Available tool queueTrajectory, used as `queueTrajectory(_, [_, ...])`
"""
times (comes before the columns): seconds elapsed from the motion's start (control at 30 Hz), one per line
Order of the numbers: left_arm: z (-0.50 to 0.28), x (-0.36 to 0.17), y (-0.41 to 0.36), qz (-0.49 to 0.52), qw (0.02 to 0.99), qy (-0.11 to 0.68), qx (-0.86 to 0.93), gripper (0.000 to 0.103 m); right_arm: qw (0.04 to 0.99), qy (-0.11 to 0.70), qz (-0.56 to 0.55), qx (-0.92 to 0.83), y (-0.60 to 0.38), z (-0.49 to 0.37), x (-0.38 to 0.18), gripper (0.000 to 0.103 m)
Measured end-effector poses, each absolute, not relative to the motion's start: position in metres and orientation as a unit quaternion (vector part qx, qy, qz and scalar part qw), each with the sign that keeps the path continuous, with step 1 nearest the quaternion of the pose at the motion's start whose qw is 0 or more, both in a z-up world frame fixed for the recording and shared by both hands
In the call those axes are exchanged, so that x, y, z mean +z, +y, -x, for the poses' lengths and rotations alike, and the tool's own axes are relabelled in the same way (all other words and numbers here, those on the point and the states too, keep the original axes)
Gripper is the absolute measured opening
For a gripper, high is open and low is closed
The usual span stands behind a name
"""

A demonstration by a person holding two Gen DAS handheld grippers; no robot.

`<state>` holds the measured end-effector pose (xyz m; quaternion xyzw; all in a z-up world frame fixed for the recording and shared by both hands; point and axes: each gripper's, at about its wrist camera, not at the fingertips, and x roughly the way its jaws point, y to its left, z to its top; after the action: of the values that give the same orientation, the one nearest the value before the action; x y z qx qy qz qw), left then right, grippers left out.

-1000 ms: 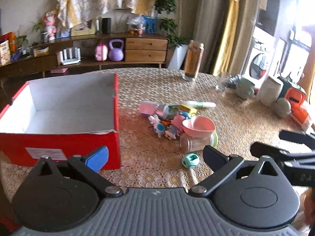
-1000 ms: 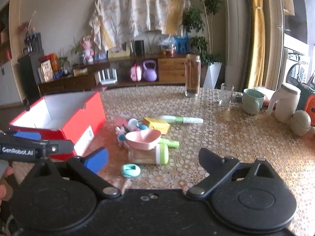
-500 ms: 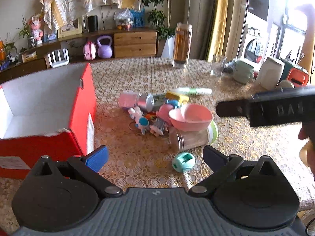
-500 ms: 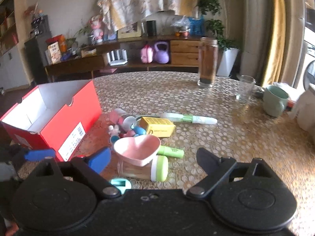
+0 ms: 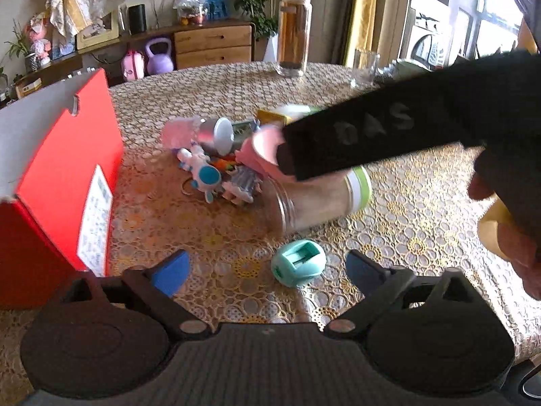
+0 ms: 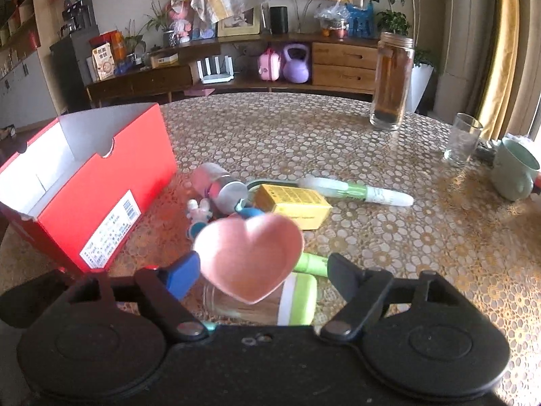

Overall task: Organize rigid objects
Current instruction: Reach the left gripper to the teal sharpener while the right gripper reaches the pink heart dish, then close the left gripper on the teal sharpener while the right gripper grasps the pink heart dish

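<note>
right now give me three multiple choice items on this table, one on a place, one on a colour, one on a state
1. What sits between the left gripper's fingers?
A. teal sharpener
B. yellow box
C. glass tumbler

2. What colour is the heart-shaped bowl?
A. green
B. pink
C. blue

3. How is the green-lidded jar placed?
A. upright
B. inside the red box
C. lying on its side

Answers:
1 A: the teal sharpener lies on the tablecloth between its closing, not yet touching jaws.
2 B: its inside shows pink.
3 C: it lies flat under the bowl, outside the red box.
</note>
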<state>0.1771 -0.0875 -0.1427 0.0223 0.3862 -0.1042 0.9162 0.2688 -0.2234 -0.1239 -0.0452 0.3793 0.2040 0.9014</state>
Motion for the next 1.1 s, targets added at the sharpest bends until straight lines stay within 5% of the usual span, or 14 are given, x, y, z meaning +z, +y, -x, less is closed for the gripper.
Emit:
queueTrajectory(0.6, [-0.179, -0.15, -0.098, -0.049, 0.915, 0.377, -0.135, 0.039, 0.896, 0.383, 0.073, 0.214, -0.206, -0.28, -0.134, 0.076])
queueTrajectory(1.1, [-0.164, -0.12, -0.082, -0.024, 0.922, 0.365, -0.13, 0.036, 0.904, 0.365, 0.07, 0.21, -0.212, -0.253, -0.101, 0.076])
